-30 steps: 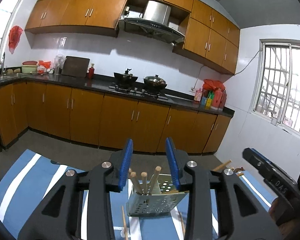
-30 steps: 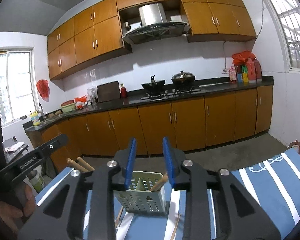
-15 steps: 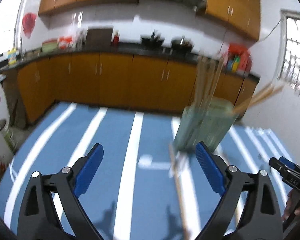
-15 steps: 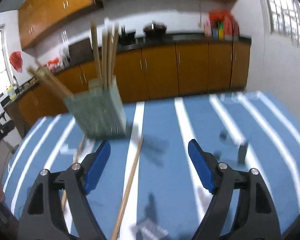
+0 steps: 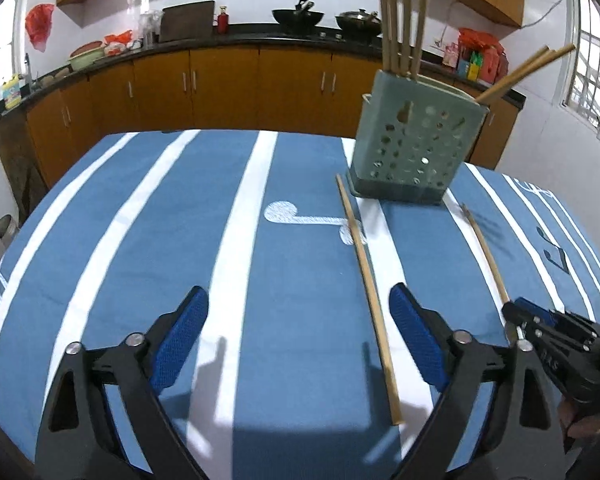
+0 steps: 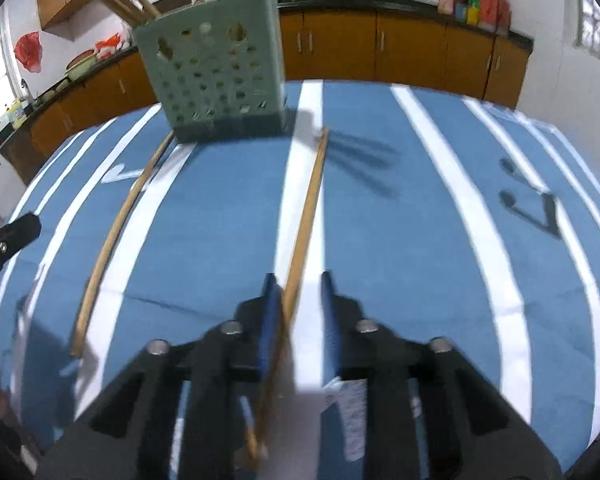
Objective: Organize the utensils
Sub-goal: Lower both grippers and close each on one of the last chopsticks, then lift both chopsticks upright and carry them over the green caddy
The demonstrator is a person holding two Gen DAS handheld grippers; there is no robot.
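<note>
Right tool point(image 6: 298, 312): nearest item in the right wrist view. Blue pads narrowed around the near end of a chopstick point(image 6: 306, 216), which runs between them; a gap shows on the right side, so full closure is not confirmed. State: closing on the stick, grip uncertain.

Left tool point(image 5: 298, 344): pads wide apart, holding nothing, hovering low over the table point(image 5: 100, 240) with its blue-and-white striped cloth.

Second chopstick point(image 5: 366, 276): lies loose on the cloth just inside the left tool's right pad, pointing away toward the holder.

Utensil holder point(image 5: 414, 148): pale green, perforated, upright toward the far side of the table. Several chopsticks already stand in it; a pair leans out over one corner. Both loose sticks end just short of its base.

Beyond: kitchen cabinets and a worktop with pans.

Handling note, judged: the step in hand is picking up the stick under the right tool. Close squarely across it before lifting, since a thin round stick can roll or pivot out of a loose pinch. Gripping near the end leaves length to tip upright over the holder's open top.
</note>
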